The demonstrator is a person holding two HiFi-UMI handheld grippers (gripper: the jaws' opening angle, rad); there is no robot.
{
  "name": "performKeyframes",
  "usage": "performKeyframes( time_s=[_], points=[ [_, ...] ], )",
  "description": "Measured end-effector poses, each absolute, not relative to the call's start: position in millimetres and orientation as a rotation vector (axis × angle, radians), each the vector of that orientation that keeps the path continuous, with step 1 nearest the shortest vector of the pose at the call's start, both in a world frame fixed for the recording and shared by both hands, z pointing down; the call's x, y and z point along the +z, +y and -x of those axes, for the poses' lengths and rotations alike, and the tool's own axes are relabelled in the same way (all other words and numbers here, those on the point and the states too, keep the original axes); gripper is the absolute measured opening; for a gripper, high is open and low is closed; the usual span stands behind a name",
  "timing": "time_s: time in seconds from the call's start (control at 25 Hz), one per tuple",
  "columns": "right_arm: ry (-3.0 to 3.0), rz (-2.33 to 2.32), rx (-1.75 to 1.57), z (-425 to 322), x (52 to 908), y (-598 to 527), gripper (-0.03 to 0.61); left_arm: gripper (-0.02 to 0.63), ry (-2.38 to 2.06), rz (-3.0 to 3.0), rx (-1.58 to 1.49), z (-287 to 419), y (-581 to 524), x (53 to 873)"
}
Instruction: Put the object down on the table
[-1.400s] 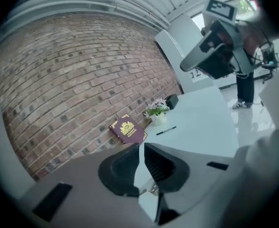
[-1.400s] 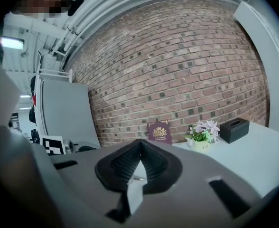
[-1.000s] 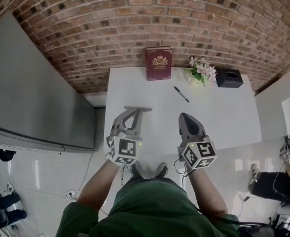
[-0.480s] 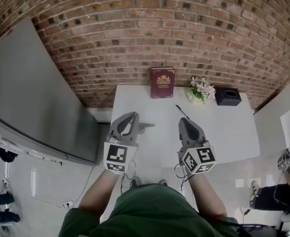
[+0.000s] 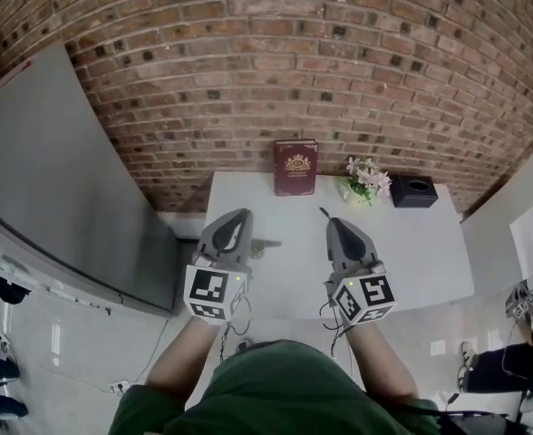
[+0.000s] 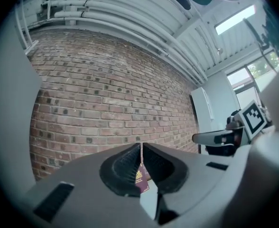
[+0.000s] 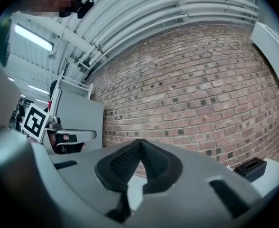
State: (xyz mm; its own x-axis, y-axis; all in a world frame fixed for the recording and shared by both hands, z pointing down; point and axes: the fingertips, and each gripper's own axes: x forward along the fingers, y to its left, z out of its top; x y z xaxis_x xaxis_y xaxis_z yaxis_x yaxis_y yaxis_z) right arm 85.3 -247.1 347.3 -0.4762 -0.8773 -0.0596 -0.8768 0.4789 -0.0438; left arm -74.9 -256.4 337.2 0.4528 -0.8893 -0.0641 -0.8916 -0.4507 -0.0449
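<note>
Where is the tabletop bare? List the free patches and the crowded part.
Free on the table: the right front, from the right gripper to the right edge; the strip between it and the left gripper; the back-left corner beside the red book. Crowded: the back edge, with book, flowers and black box; a pen lies by the right gripper's tip.

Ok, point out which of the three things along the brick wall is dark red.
The book, standing at the row's left end with a gold emblem on its cover; the flowers are pale and the box is black.
</note>
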Motion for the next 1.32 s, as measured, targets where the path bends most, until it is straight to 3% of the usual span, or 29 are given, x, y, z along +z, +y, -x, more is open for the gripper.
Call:
performKeyframes(
  time_s=[1.32],
  points=[
    [2.660, 1.574, 0.001, -73, 350, -265, 0.002, 0.017, 1.616, 2.664, 0.070, 86, -278, 344]
  ],
)
